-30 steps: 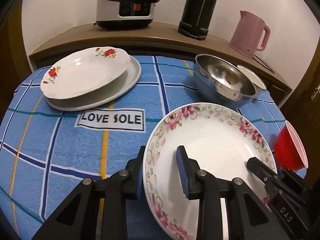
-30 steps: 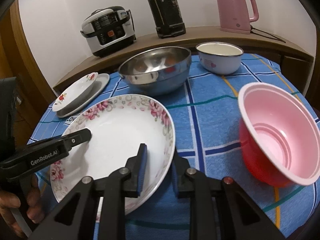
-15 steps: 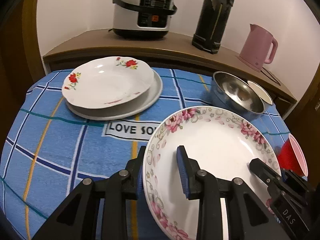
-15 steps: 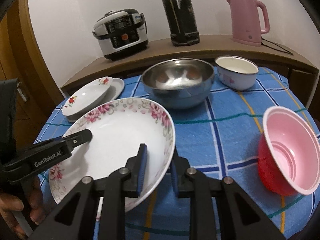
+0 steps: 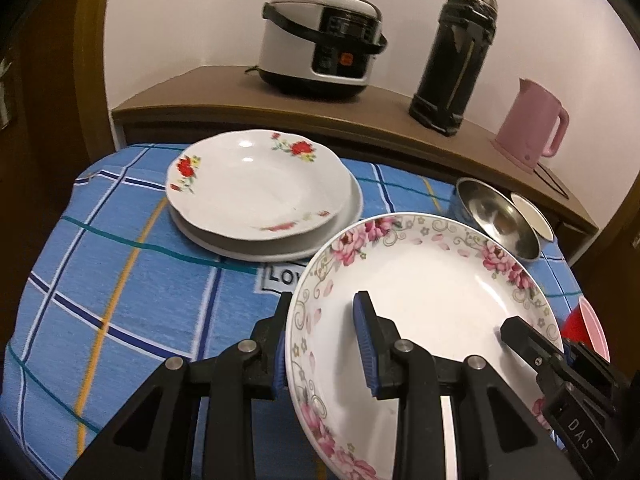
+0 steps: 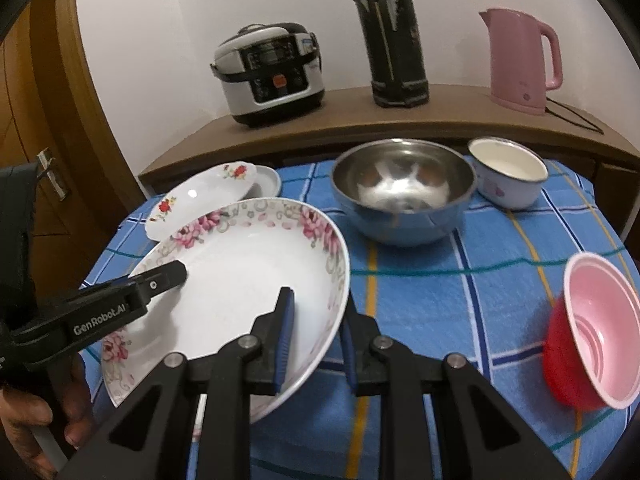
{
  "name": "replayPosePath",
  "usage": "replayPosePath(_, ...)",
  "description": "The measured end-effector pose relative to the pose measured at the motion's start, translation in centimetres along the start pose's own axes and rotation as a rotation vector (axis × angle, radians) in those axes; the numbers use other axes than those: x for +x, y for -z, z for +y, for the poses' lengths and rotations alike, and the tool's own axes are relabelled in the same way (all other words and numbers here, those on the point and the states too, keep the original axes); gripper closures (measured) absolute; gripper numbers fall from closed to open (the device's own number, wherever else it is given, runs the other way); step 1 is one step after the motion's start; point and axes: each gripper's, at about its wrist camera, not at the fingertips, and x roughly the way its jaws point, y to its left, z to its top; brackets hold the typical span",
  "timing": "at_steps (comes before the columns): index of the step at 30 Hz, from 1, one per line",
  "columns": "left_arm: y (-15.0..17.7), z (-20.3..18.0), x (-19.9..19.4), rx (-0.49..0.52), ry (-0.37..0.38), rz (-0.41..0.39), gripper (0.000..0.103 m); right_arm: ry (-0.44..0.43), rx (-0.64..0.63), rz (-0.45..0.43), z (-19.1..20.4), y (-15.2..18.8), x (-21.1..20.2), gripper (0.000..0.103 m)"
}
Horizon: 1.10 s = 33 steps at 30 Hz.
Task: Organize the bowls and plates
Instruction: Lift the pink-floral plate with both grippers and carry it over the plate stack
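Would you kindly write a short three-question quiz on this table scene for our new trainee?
1. True or false: both the left hand-held gripper and the right hand-held gripper are clamped on the rim of the pink-flowered plate.
2. What lies directly under the red-flowered plate?
3. Which bowl lies tipped on its side: A the steel bowl, B the white enamel bowl, C the red bowl?

Key: 1 true. 2 a plain white plate. 3 C.
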Motion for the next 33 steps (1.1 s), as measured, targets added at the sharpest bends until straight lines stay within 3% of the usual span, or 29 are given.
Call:
replayPosePath(18,-3.2,4.1,-0.9,-0.050,-0.061,-0.071,0.071,-0.079,-0.041,-0.033,3.8,-3.0,2.1,0.081)
replayPosePath(33,-8.8,7.1,3.9,-0.068,-0.098,-0.069,0.071,-0.087,-0.018,-0.030,5.5,-8.2,8.5,0.081)
